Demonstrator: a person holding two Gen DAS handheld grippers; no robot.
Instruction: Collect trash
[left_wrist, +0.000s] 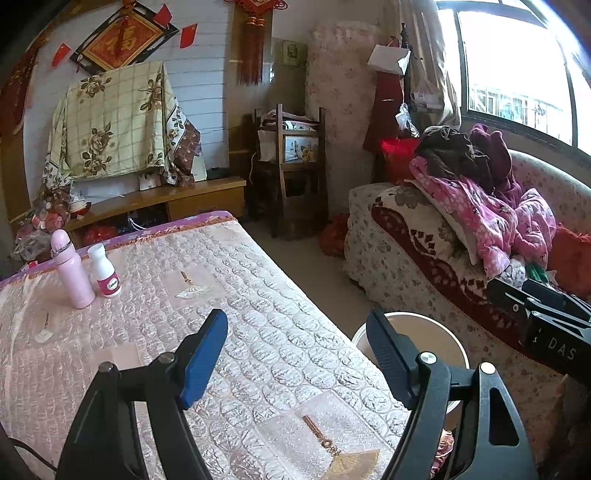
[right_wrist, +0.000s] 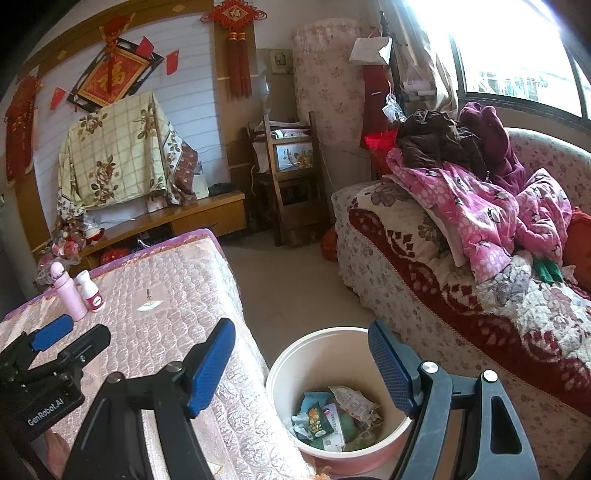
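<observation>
Both empty: right gripper (right_wrist: 301, 363), jaws apart, hangs above the round pink plastic bin (right_wrist: 369, 448) holding wrappers (right_wrist: 332, 413); left gripper (left_wrist: 297, 356), jaws apart, over the quilted bench (left_wrist: 258, 332).

Crumpled wrappers (right_wrist: 332, 415) inside pink bin (right_wrist: 280, 373)

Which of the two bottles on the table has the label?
The shorter white bottle, with a magenta label; the taller pink bottle to its left has none.

My left gripper (left_wrist: 297, 354) hangs wide apart, holding nothing, over the quilted pink table cover (left_wrist: 258, 314). I see a pink bottle (left_wrist: 72, 271) touching a white bottle (left_wrist: 105, 271), and the bin's rim (left_wrist: 443, 332) alongside the table.
</observation>
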